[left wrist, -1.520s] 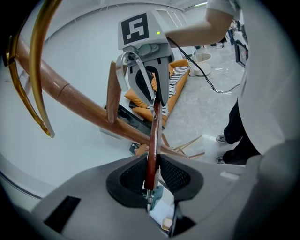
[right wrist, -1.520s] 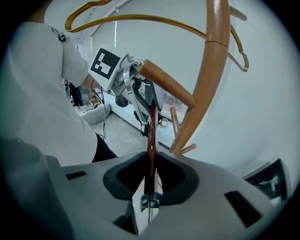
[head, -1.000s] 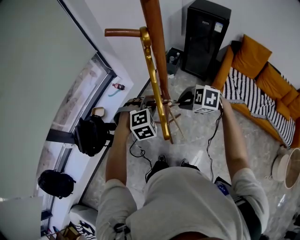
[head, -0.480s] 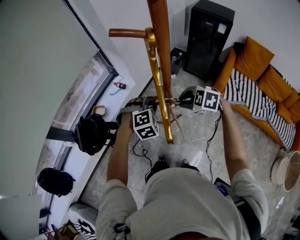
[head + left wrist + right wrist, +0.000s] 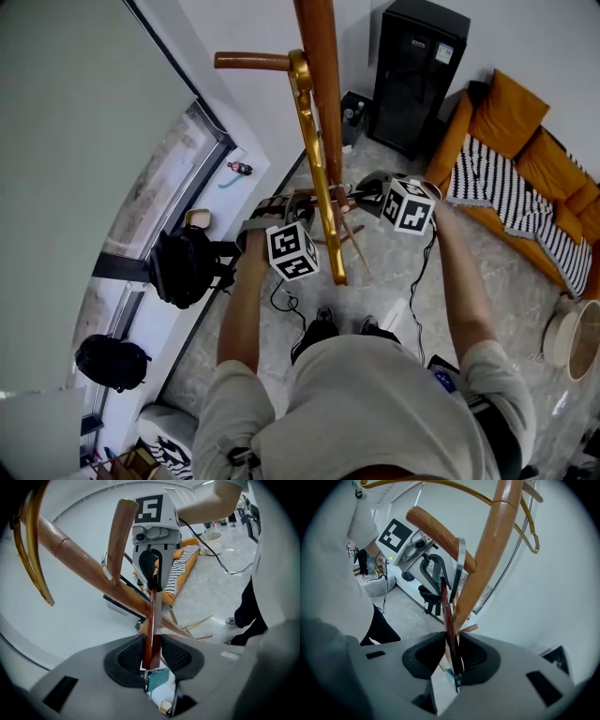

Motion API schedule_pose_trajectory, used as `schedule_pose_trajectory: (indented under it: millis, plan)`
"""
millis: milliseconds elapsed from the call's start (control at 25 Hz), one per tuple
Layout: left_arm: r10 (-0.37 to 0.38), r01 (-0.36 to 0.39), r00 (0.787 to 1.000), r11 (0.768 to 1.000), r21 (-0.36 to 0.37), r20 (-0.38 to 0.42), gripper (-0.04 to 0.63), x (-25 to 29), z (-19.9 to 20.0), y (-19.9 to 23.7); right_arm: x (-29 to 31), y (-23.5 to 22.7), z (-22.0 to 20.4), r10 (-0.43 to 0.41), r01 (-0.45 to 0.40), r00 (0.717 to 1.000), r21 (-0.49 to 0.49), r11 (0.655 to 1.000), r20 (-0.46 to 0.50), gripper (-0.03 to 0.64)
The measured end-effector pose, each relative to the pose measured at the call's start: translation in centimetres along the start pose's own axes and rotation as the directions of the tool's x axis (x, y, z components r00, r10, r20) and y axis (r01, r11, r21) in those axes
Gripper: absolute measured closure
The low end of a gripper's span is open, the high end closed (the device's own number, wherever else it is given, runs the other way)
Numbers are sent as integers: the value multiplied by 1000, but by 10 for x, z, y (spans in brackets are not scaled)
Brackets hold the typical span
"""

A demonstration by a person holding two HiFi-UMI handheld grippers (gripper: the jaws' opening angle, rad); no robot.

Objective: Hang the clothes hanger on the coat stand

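A dark red wooden clothes hanger (image 5: 152,616) runs between my two grippers, close beside the coat stand's pole (image 5: 323,84). The left gripper (image 5: 152,654) has one end between its pads, which still touch it; its jaws have just been opening. At the other end (image 5: 449,620) the right gripper (image 5: 453,657) does the same, its jaws also easing open. The hanger's silver hook (image 5: 461,564) lies against a wooden peg (image 5: 440,531). In the head view the left gripper (image 5: 279,202) and the right gripper (image 5: 364,194) face each other across the pole.
A gold hanger (image 5: 314,150) hangs from a higher peg (image 5: 248,62). The stand's legs (image 5: 352,239) spread on the floor below. A black cabinet (image 5: 412,70), an orange sofa (image 5: 525,141), black bags (image 5: 183,267) and a window wall at left surround me.
The right gripper has moved left toward the pole and rolled a little. The left gripper has stayed in place. The hanger remains between both.
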State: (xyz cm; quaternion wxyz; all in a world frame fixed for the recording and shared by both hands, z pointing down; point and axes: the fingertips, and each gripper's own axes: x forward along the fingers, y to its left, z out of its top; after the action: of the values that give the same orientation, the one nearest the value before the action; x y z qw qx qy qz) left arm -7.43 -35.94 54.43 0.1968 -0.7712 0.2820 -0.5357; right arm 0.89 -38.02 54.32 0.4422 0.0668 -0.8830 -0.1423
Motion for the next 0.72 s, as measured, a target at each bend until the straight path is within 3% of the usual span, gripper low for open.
schedule_pose_trajectory:
  millis: [200, 400, 720]
  plan:
    - [36, -36, 999, 999, 15, -9, 488, 2, 0, -3, 4, 1, -2, -7, 7, 1000, -15, 1000, 8, 528]
    - [120, -119, 993, 992, 43, -18, 480, 3, -2, -4, 9, 2, -2, -58, 58, 998, -34, 998, 10, 514]
    - [324, -319, 945, 942, 102, -34, 471, 6, -3, 1, 14, -4, -3, -231, 232, 973, -114, 966, 24, 481]
